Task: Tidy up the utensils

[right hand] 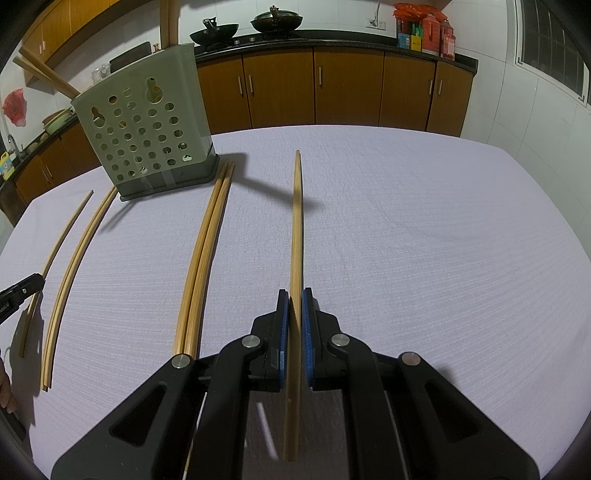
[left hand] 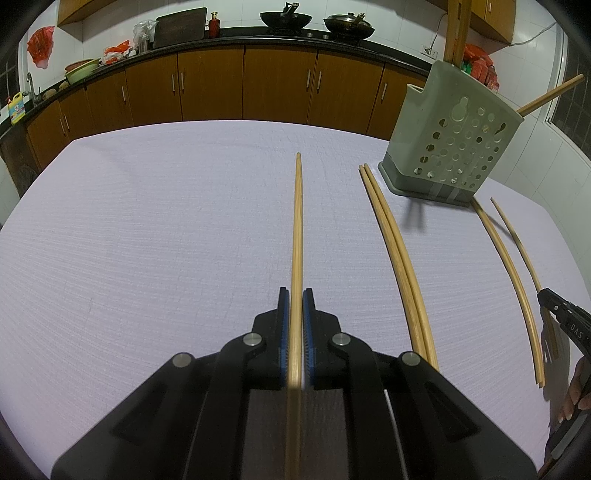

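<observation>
My left gripper (left hand: 296, 295) is shut on a wooden chopstick (left hand: 297, 229) that points forward over the table. My right gripper (right hand: 294, 295) is shut on another chopstick (right hand: 296, 221), held a little above the cloth with its shadow beneath. A green perforated utensil holder (left hand: 452, 144) stands at the back right in the left wrist view and at the back left in the right wrist view (right hand: 147, 136); chopsticks stick out of its top. A pair of chopsticks (left hand: 395, 254) lies beside it, also in the right wrist view (right hand: 203, 254). The right gripper's tip (left hand: 554, 302) shows at the far right.
The table has a pale lilac cloth (left hand: 147, 240). More loose chopsticks lie on it (left hand: 513, 280), (right hand: 70, 273). The left gripper's tip (right hand: 22, 290) shows at the left edge. Kitchen cabinets (left hand: 277, 88) and a counter with woks (left hand: 286, 18) stand behind.
</observation>
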Tool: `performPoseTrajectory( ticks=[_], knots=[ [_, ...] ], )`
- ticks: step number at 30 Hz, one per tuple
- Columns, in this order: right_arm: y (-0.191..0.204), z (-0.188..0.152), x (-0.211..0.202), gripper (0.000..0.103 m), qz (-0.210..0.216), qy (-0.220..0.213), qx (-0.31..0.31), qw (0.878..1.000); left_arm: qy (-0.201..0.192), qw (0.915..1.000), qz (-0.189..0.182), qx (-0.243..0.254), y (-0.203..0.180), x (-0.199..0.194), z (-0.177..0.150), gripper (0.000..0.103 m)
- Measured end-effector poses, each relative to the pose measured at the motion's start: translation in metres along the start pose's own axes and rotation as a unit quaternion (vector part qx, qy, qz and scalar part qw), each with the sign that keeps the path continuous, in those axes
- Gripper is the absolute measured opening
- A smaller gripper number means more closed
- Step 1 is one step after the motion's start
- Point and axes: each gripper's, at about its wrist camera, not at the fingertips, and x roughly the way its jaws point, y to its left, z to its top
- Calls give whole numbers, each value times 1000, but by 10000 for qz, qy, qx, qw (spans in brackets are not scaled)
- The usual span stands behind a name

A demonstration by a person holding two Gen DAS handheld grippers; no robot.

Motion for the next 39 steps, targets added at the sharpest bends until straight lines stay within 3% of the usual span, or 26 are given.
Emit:
performPoseTrajectory(
  ticks=[18, 29, 34, 39],
  knots=[
    [-2, 0, -1, 9, 23, -1, 19, 10000, -7, 10000, -2, 2, 0, -1, 0, 10],
    [-4, -5, -9, 8, 152, -13, 83, 9999, 6, 9995, 107, 284, -4, -15, -14, 8],
    [-7, 5, -38, 8, 142, -575, 40, 9982, -356, 9988, 102, 307, -2, -40, -5, 8],
    [-6, 31, -77, 8, 176, -1260, 77, 9918, -1043, 9942, 53, 249, 1, -85, 24, 8]
  ],
)
